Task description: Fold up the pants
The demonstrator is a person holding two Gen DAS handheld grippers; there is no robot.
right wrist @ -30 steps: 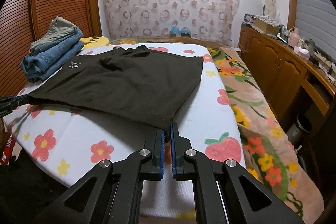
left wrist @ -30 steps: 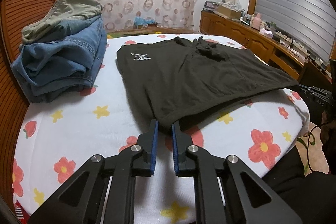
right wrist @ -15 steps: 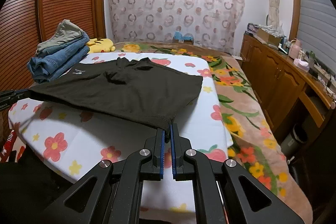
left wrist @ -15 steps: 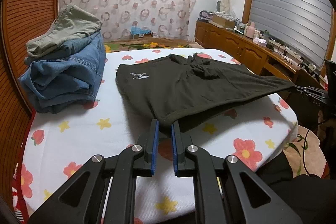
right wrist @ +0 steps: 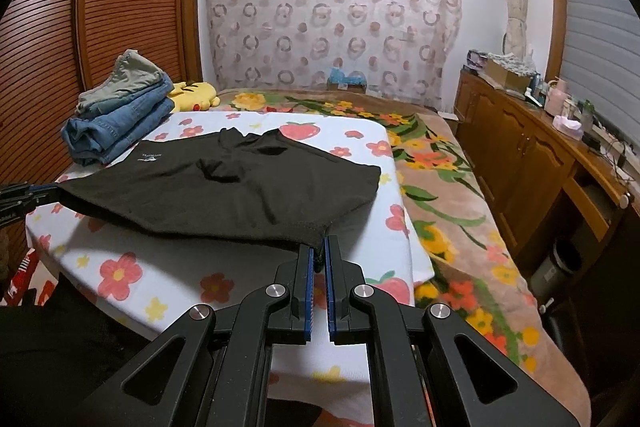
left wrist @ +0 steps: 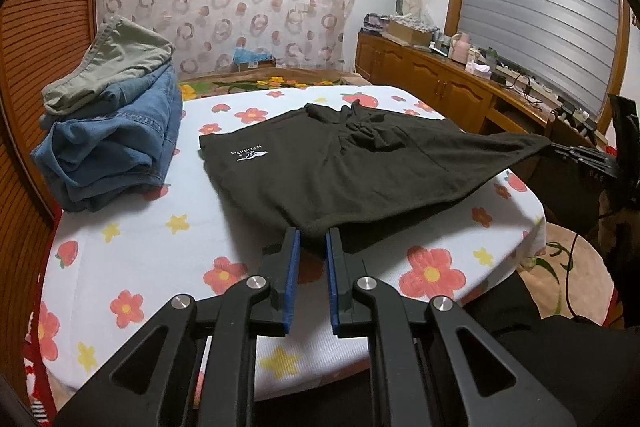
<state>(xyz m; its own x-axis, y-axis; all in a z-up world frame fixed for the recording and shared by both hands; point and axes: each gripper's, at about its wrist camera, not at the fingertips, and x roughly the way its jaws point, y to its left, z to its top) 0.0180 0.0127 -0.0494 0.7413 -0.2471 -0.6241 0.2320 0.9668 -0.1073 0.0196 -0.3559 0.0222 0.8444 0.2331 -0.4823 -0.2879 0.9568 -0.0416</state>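
Dark olive-black pants [left wrist: 360, 171] with a small white logo lie spread on the flowered white sheet. My left gripper [left wrist: 313, 235] is shut on the near hem corner and holds it lifted off the sheet. My right gripper [right wrist: 319, 243] is shut on the other near corner of the pants [right wrist: 224, 191], also lifted. Each gripper shows in the other's view at the stretched far corner: the right gripper [left wrist: 576, 157] in the left wrist view, the left gripper [right wrist: 24, 197] in the right wrist view. The far edge of the pants rests on the sheet.
A stack of folded jeans [left wrist: 116, 135] topped by khaki pants [left wrist: 108, 63] sits at the sheet's left. A yellow plush toy [right wrist: 194, 95] lies behind it. A flowered blanket [right wrist: 448, 195] covers the bed on the right. A wooden cabinet [right wrist: 532, 155] lines the right wall.
Both grippers have risen and drawn back with the pants' near corners held. The near edge of the pants has lifted higher off the sheet.
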